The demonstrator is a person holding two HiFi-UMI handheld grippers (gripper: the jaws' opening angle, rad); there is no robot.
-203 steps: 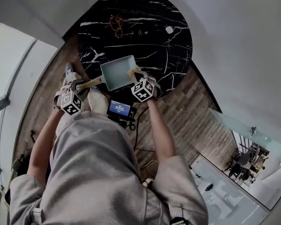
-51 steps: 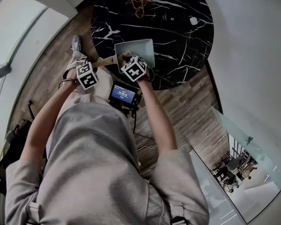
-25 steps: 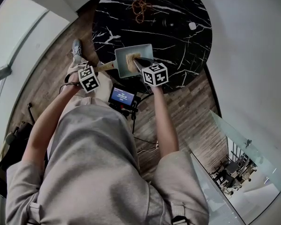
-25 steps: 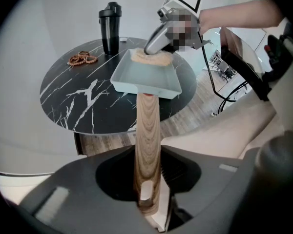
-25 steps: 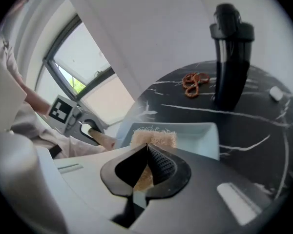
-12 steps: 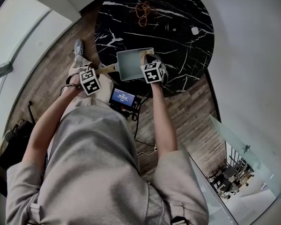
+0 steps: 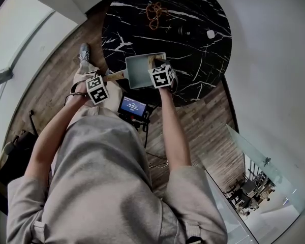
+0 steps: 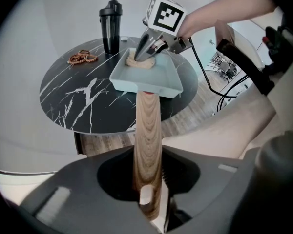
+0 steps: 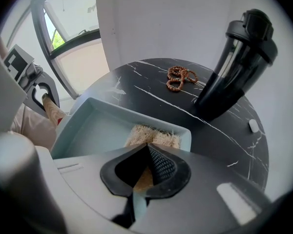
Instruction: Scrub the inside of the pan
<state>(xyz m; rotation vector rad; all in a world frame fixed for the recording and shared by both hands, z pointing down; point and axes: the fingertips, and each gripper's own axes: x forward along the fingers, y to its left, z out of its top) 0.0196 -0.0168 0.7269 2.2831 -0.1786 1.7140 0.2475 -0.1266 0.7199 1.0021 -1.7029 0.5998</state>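
On the black marble worktop [image 7: 193, 39], our pan [image 7: 137, 71] sits at the near edge, its wooden handle [image 8: 147, 130] gripped by the left gripper [image 8: 147, 191], whose jaws have just been closing, and the right gripper [image 9: 145, 173] has its jaws pinched on the scrub pad [image 9: 151, 135] inside; a hard stroke could shove the pan off.

We find the pan [image 7: 139, 70] on the counter [image 7: 193, 60] at its near edge, with the handle [image 8: 147, 130] reaching out past that edge toward us, and the pad [image 9: 149, 135] in the pan against its far wall, its near end between the jaws of the right gripper [image 9: 145, 162]. Behind the pan stands a bottle [image 8: 111, 26], with beads [image 7: 155, 11] to its left and a small lump [image 7: 210, 34] to its right, both lying on the counter. Before the counter's near edge, lower down, we see a screen [image 7: 133, 107].
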